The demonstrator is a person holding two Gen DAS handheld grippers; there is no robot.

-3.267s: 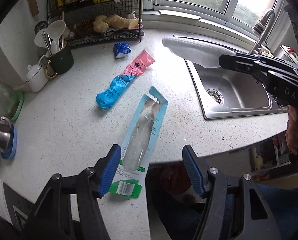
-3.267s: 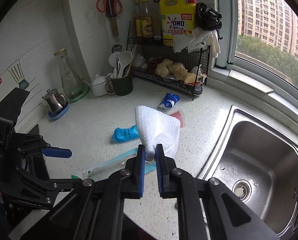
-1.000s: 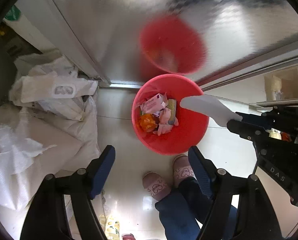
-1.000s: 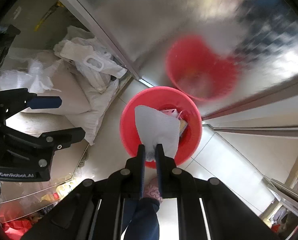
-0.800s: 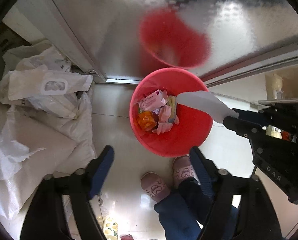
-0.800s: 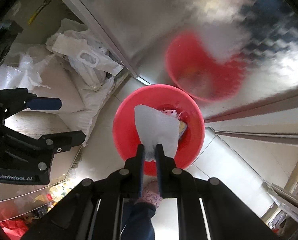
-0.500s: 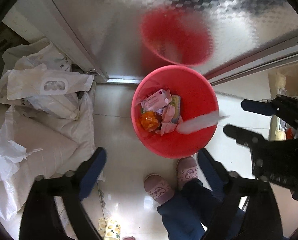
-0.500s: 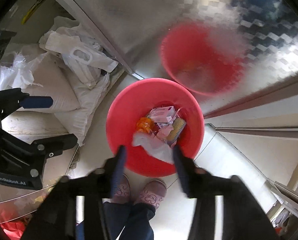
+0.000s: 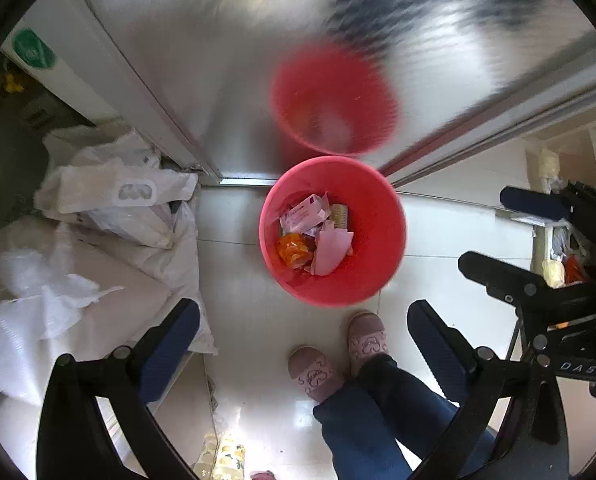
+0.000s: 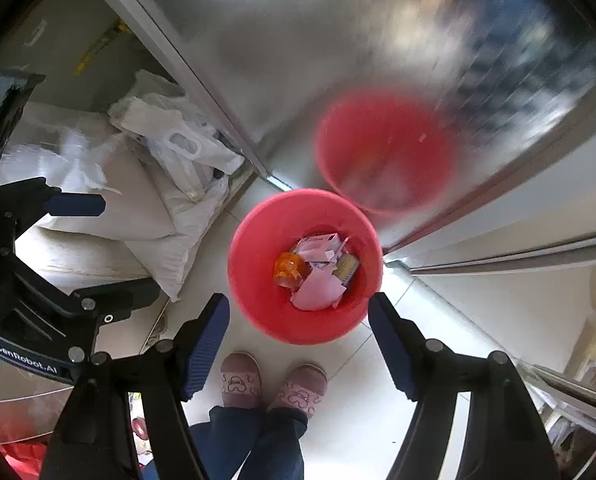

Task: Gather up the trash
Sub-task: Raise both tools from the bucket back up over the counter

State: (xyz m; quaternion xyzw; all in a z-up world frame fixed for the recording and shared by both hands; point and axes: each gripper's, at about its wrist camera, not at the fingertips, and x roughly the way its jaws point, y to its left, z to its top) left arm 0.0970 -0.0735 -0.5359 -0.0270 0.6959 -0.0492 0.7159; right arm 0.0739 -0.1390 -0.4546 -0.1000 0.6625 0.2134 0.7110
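Observation:
A red bin (image 9: 394, 232) (image 10: 241, 280) stands on the pale floor tiles, straight below both grippers. In it lies a white cloth (image 9: 330, 248) (image 10: 318, 290), crumpled beside an orange wrapper (image 9: 293, 250) and a pink box (image 9: 302, 212). My left gripper (image 9: 302, 312) hangs above the bin's near side, its jaws opening with nothing between them. My right gripper (image 10: 298, 300) also points down over the bin, jaws opening and empty. Each gripper shows in the other's view: the right gripper (image 9: 510, 236) at the right edge, the left gripper (image 10: 97, 250) at the left edge.
A shiny metal cabinet door (image 9: 217, 60) behind the bin mirrors it as a red blur. White sacks and plastic bags (image 9: 117, 200) pile up on the left. The person's slippered feet (image 9: 362, 340) (image 10: 237, 380) stand just in front of the bin.
The right gripper held the white cloth over the bin, then spread its jaws, and the cloth dropped in. The left jaws widened too. Both grippers rose a little.

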